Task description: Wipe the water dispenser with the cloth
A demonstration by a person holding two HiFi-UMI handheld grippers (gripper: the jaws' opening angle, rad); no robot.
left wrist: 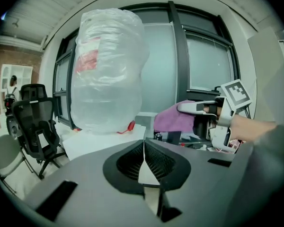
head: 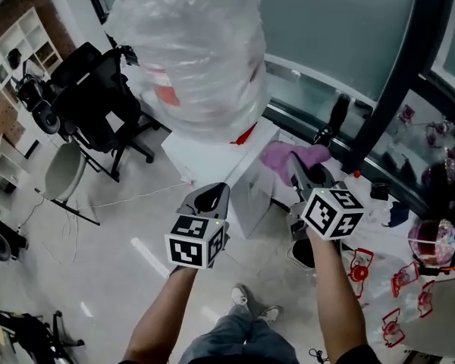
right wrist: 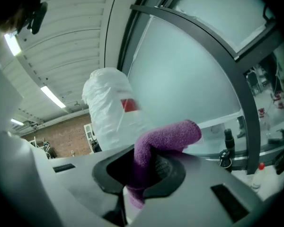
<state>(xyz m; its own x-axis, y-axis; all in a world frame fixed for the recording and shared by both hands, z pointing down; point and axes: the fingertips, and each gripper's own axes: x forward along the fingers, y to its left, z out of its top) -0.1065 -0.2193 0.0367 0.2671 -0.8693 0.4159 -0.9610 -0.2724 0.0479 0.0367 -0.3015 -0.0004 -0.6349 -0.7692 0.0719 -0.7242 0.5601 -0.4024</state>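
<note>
The water dispenser (head: 212, 156) is a white cabinet by the window, carrying a large bottle (head: 189, 44) wrapped in clear plastic. In the head view my left gripper (head: 212, 193) hovers just in front of the cabinet's near edge. Its jaws are shut with nothing between them (left wrist: 143, 148). My right gripper (head: 302, 171) is shut on a purple cloth (head: 292, 156), held at the cabinet's right side. The cloth (right wrist: 165, 138) bulges up out of the right jaws, with the bottle (right wrist: 111, 108) behind it. From the left gripper view, the cloth (left wrist: 173, 119) sits right of the bottle (left wrist: 109, 70).
A black office chair (head: 98, 101) stands left of the dispenser. A dark window post (head: 387, 89) rises behind the right gripper, with a dark bottle (head: 337, 116) on the sill. A table (head: 398, 249) at the right holds a pink-lidded cup (head: 434, 241) and red items.
</note>
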